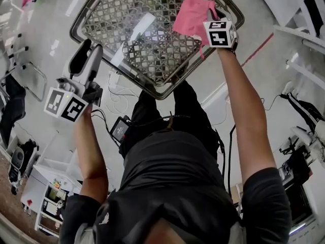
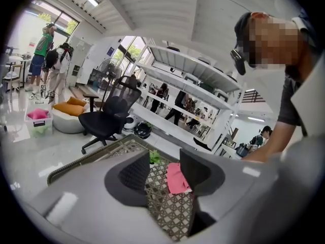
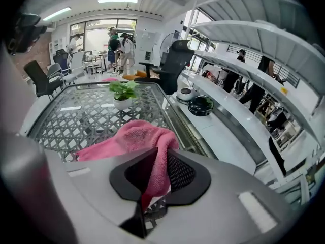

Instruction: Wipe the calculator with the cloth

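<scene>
My right gripper (image 1: 208, 22) is shut on a pink cloth (image 1: 192, 13) and holds it over the far right part of a glass table with a lattice top (image 1: 152, 55). In the right gripper view the cloth (image 3: 134, 136) drapes from between the pads and spreads out onto the table beyond. My left gripper (image 1: 91, 49) is open with nothing between its pads, at the table's left edge. In the left gripper view the open gripper (image 2: 165, 172) frames the lattice top and the pink cloth (image 2: 176, 178). No calculator shows in any view.
A small potted plant (image 3: 122, 93) stands at the table's far side. A black office chair (image 2: 109, 118) and white shelving (image 2: 193, 85) stand beyond the table, with people further back. Cables (image 1: 119, 98) and a small device (image 1: 120, 128) lie on the floor by my legs.
</scene>
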Action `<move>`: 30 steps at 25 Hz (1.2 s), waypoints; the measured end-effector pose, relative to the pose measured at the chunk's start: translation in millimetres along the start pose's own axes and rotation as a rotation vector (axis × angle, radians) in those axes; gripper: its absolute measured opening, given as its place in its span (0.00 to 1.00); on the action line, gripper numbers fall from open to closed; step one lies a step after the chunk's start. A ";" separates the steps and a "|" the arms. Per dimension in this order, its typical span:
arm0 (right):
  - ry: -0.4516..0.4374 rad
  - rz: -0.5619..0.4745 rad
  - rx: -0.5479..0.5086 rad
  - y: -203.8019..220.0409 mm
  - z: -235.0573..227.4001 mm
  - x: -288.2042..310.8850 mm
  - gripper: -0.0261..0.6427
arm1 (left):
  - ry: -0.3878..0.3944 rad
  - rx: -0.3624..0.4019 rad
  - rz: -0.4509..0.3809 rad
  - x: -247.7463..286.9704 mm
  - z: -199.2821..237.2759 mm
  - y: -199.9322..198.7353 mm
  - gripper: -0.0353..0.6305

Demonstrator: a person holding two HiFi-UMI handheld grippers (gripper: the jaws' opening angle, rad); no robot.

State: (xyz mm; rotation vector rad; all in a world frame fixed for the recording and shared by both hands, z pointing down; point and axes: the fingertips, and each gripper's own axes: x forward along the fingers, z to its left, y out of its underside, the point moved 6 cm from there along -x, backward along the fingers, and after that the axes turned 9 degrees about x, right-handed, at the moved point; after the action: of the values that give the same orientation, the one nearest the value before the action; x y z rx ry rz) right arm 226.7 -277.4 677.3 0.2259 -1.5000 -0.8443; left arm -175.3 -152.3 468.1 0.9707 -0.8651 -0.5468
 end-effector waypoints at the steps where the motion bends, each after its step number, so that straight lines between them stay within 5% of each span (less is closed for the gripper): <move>1: 0.014 0.001 0.019 5.3 -7.3 -2.5 0.11 | 0.003 0.001 0.000 1.2 -1.0 -1.0 0.38; 11: 0.072 0.071 0.105 73.9 -30.0 -31.9 0.11 | 0.023 0.018 0.004 4.9 -10.6 -6.5 0.39; 21: -0.043 0.099 0.040 100.7 45.6 -51.9 0.11 | 0.025 0.029 -0.008 -3.5 -15.0 -8.5 0.38; 30: -0.162 0.072 0.021 73.3 107.5 -54.3 0.11 | 0.003 0.035 -0.050 -31.8 -9.2 -15.6 0.38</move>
State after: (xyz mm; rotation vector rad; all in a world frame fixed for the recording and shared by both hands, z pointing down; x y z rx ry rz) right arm 160.5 -153.8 692.2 0.1203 -1.6586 -0.8048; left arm -185.8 -131.8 439.6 1.0267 -0.8524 -0.5744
